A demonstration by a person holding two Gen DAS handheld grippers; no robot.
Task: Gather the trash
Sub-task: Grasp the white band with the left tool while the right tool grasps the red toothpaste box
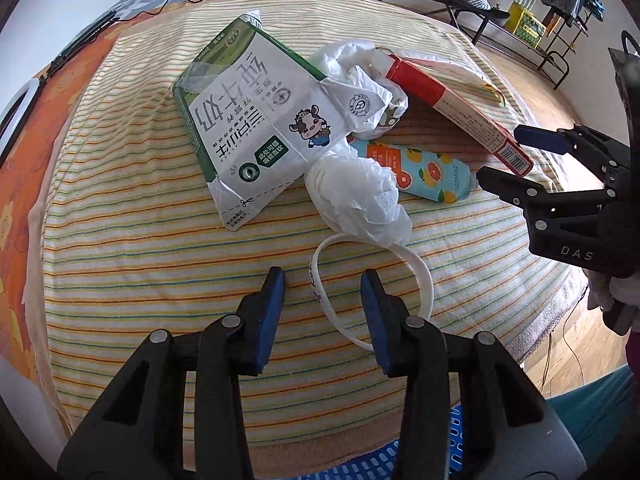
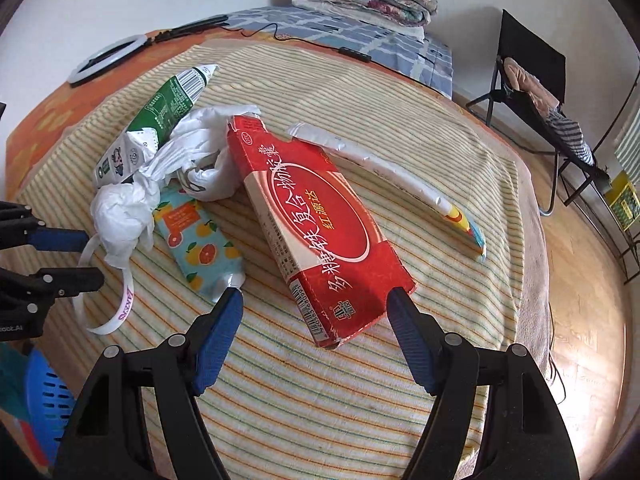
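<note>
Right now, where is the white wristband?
The white wristband lies on the striped towel, in front of the left tongs, its far edge tucked under the crumpled tissue.

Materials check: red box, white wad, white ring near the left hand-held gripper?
Red box: looks like thin printed cardboard, slightly glossy; creased edges, torn open end.
White wad: likely tissue paper, matte; soft crumpled folds with embossed dots.
White ring: probably a silicone or rubber band, smooth; thin flexible loop with printed lettering. Unsure which.
</note>
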